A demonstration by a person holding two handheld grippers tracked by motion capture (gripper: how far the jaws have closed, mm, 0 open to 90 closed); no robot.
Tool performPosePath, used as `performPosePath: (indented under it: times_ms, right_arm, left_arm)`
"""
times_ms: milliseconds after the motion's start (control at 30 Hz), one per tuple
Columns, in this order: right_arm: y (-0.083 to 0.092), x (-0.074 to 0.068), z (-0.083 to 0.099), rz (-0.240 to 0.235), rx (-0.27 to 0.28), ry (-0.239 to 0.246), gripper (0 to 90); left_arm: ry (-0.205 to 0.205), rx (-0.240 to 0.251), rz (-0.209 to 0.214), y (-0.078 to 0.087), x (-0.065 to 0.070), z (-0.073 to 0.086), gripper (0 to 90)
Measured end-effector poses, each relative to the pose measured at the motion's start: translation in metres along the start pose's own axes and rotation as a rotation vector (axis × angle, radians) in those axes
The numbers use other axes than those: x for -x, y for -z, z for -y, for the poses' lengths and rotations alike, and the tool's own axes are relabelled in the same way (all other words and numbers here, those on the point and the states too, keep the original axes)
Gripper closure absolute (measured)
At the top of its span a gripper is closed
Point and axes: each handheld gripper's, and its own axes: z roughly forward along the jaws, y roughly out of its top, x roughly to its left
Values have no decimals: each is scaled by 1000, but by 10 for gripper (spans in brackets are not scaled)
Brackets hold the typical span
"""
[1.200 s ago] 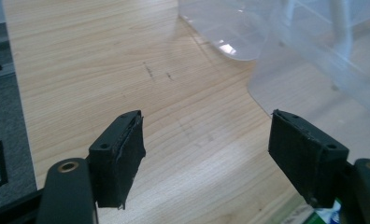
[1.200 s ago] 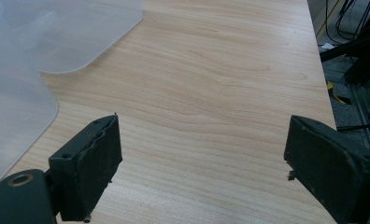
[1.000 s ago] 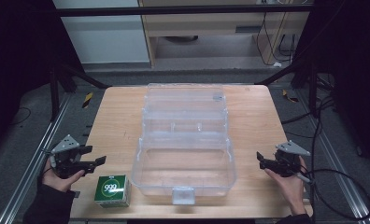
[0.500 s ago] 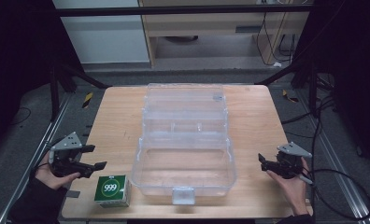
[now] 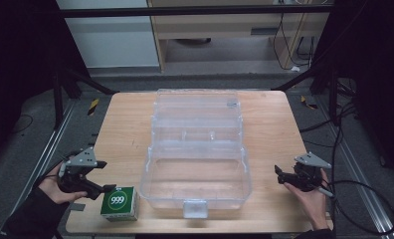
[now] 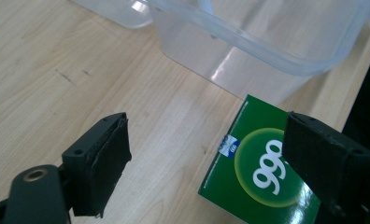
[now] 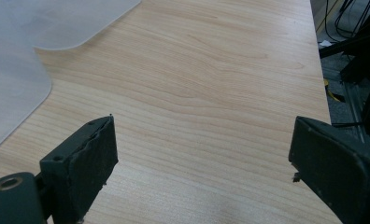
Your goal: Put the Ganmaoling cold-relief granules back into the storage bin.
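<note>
Green "999" carton (image 5: 118, 203) is seen on the wooden worktop (image 5: 120, 129), at nine o'clock of the clear storage box (image 5: 197, 149). Left gripper (image 6: 206, 154) is held wide open, empty, beside it; right gripper (image 7: 202, 158) likewise gapes empty at three o'clock. A pick-up seems pending: the fingers (image 6: 101, 158) need centring astride the carton.

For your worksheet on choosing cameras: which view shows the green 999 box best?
The high view: the whole green 999 box shows beside the clear container. The left gripper view shows its top close up, partly covered by a jaw.
</note>
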Motion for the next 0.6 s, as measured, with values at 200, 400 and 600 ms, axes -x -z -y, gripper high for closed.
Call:
performPosePath:
  times_ms: [200,400,600]
  right_arm:
    - [0,0,0,-2,-5,4,79]
    - [-1,-1,1,-6,-17,14,73]
    - [-1,-1,2,-10,-24,14,72]
  left_arm:
    - [-55,-43,20,1,6,-1,143]
    - [-109,-85,43,0,12,0,131]
    - [-150,-124,62,-4,15,0,112]
